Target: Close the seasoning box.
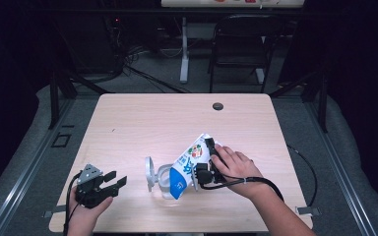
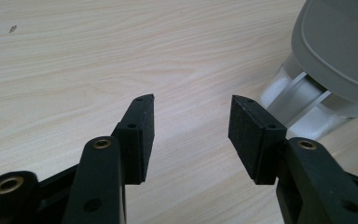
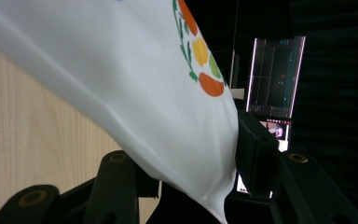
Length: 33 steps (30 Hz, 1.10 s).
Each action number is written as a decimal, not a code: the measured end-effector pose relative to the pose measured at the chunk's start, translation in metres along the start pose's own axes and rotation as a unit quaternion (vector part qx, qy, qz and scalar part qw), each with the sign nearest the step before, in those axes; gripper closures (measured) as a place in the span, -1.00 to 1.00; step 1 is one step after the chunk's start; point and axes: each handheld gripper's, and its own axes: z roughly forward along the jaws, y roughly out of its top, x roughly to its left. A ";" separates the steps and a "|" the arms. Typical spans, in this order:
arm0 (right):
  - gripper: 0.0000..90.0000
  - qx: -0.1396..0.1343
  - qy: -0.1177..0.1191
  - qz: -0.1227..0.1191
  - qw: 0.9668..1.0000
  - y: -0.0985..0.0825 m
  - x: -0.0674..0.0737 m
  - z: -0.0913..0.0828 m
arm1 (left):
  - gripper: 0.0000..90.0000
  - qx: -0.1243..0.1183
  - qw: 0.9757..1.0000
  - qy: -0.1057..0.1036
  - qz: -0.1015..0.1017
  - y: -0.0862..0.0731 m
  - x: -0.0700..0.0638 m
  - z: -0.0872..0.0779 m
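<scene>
Wide pale wooden worktop (image 1: 128, 123), mostly bare, dark cable hole near the far edge. Right of centre near the front, tipped steeply mouth-down: white and blue soft plastic pouch with fruit print (image 1: 189, 164), lower end over a clear glass jar (image 1: 165, 184) with grey hinged lid (image 1: 149, 173) flung open to the left. Looks like pouring from pouch into jar, mid-pour by the angle.

Right claw (image 1: 211, 160) clamped on the pouch's upper part, film creased and pinched between the pads in the right gripper view. Left claw (image 1: 109, 184) parked at the front left, jaws apart, nothing between them, pointing toward the jar but well short of it; grey lid (image 2: 340, 46) looming at the right edge of the left gripper view.

Handling call: pouch light and floppy, slick film, likely to buckle or slip under a weak pinch. Best hold probably across the upper body near the sealed end, flat faces between the pads. Jar rigid, breakable, easy to knock over.
</scene>
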 end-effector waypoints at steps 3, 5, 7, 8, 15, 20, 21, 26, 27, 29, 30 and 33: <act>0.27 0.004 0.000 -0.004 1.000 0.000 -0.001 -0.001 | 0.14 0.000 1.000 0.000 0.001 0.000 0.000 0.000; 0.27 0.001 -0.001 -0.001 1.000 0.000 0.000 -0.001 | 0.14 0.000 1.000 0.000 0.000 0.000 0.000 0.000; 0.27 0.000 -0.002 -0.002 1.000 0.001 0.000 -0.001 | 0.14 0.000 1.000 0.000 0.000 0.000 0.000 0.000; 0.27 0.001 -0.003 -0.003 1.000 0.001 0.000 -0.001 | 0.14 0.000 1.000 0.000 0.000 0.000 0.000 0.000; 0.28 -0.002 -0.003 -0.005 1.000 0.001 -0.001 0.000 | 0.14 0.000 1.000 0.000 0.000 0.000 0.000 0.000; 0.28 -0.003 -0.005 -0.006 1.000 0.001 -0.001 0.000 | 0.14 0.000 1.000 0.000 0.000 0.000 0.000 0.000; 0.28 -0.004 -0.006 -0.007 1.000 0.001 -0.001 -0.001 | 0.14 0.000 1.000 0.000 0.000 0.000 0.000 0.000; 0.28 -0.003 -0.006 -0.007 1.000 0.002 -0.001 -0.001 | 0.14 0.000 1.000 0.000 0.000 0.000 0.000 0.000; 0.29 -0.003 -0.007 -0.008 1.000 0.002 -0.001 -0.001 | 0.14 0.000 1.000 0.000 0.001 0.000 0.000 0.000; 0.29 -0.003 -0.007 -0.008 1.000 0.002 -0.001 -0.001 | 0.14 0.000 1.000 0.000 0.000 0.000 0.000 0.000; 0.29 -0.003 -0.007 -0.008 1.000 0.002 -0.001 -0.001 | 0.14 0.000 1.000 0.000 0.001 0.000 0.000 0.000; 0.29 -0.003 -0.008 -0.009 1.000 0.002 -0.002 -0.002 | 0.14 0.000 1.000 0.000 0.000 0.000 0.000 0.000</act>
